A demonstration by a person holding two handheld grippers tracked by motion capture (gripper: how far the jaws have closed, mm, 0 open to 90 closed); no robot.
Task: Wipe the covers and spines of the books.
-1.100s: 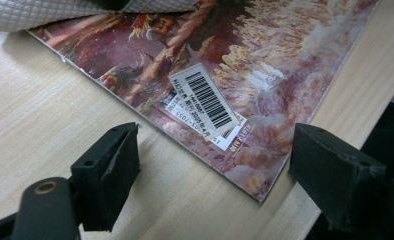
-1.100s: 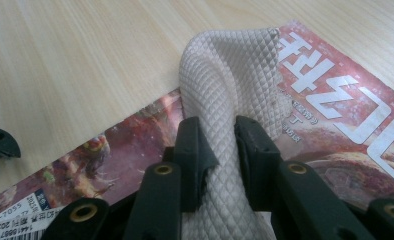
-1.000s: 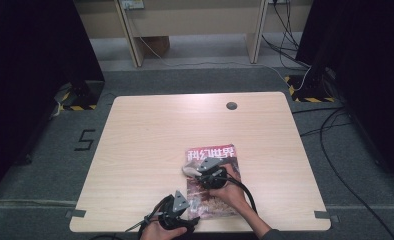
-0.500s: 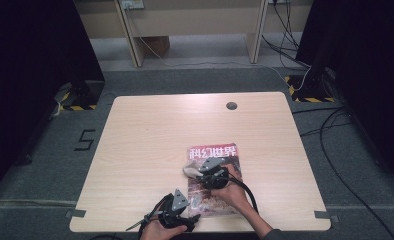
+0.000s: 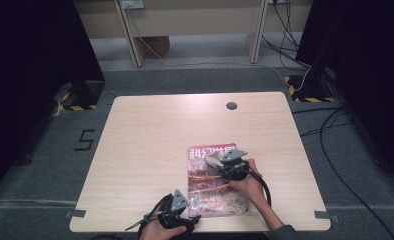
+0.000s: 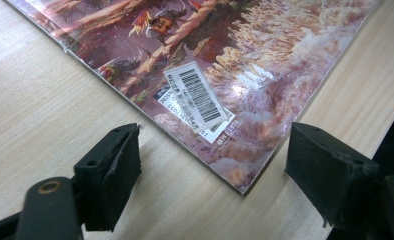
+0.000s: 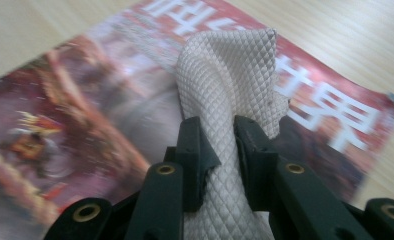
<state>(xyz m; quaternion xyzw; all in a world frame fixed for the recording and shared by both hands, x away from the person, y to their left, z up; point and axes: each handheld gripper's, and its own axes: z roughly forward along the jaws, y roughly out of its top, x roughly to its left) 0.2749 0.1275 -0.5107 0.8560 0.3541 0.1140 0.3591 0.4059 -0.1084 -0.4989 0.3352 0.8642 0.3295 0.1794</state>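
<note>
A magazine (image 5: 212, 187) with a red-brown cover lies flat on the wooden table (image 5: 150, 140), near the front edge. My right gripper (image 5: 219, 161) is shut on a white textured cloth (image 7: 225, 70) and holds it on the cover just below the white title. The cloth (image 5: 212, 160) bunches between the jaws of the right gripper (image 7: 227, 135). My left gripper (image 5: 192, 218) rests by the magazine's near left corner. In the left gripper view the left gripper (image 6: 215, 150) has just been opening; the magazine (image 6: 225, 60) corner lies between its jaws, untouched by either pad.
A round cable hole (image 5: 231, 105) sits near the table's far edge. Black cables (image 5: 330, 125) run over the grey floor at the right. Light wooden desk legs (image 5: 130, 30) stand beyond the table, and dark partitions flank both sides.
My right gripper has slid the cloth up the cover toward the title end and a little to the right. The left gripper has stayed at the near corner.
</note>
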